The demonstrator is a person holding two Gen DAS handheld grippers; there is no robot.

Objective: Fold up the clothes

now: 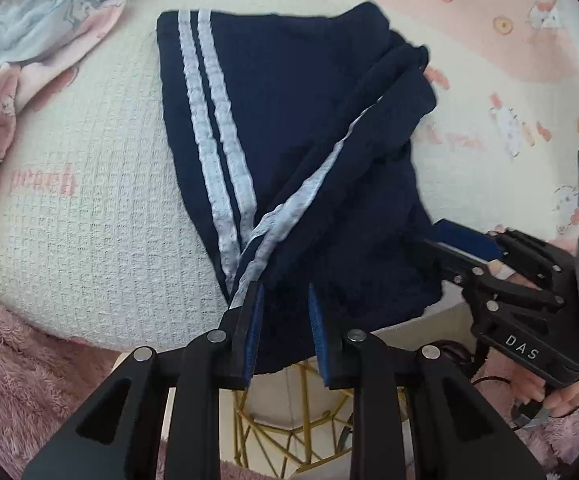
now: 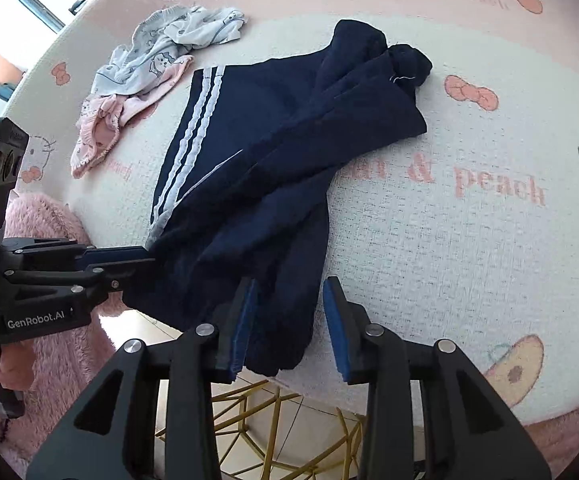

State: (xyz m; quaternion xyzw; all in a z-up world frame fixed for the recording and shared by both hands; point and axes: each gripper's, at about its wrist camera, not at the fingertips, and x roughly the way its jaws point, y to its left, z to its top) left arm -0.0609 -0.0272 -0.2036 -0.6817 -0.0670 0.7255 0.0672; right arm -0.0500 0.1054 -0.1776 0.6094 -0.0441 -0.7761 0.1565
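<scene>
The left hand-held gripper (image 1: 285,320) stands with its fingers apart at the near hem of the navy trousers (image 1: 289,152), by the white stripes. The right hand-held gripper (image 2: 289,320) is likewise spread around the near right edge. The trousers lie crumpled on the bench (image 2: 449,240); pastel clothes (image 2: 149,80) sit far left.

The trousers (image 1: 297,128) are dark navy with two white stripes. The cloth (image 2: 449,240) on the counter is cream and pink, with cartoon cats, bows and pink letters. The small garment (image 2: 149,60) is pale blue and pink.
</scene>
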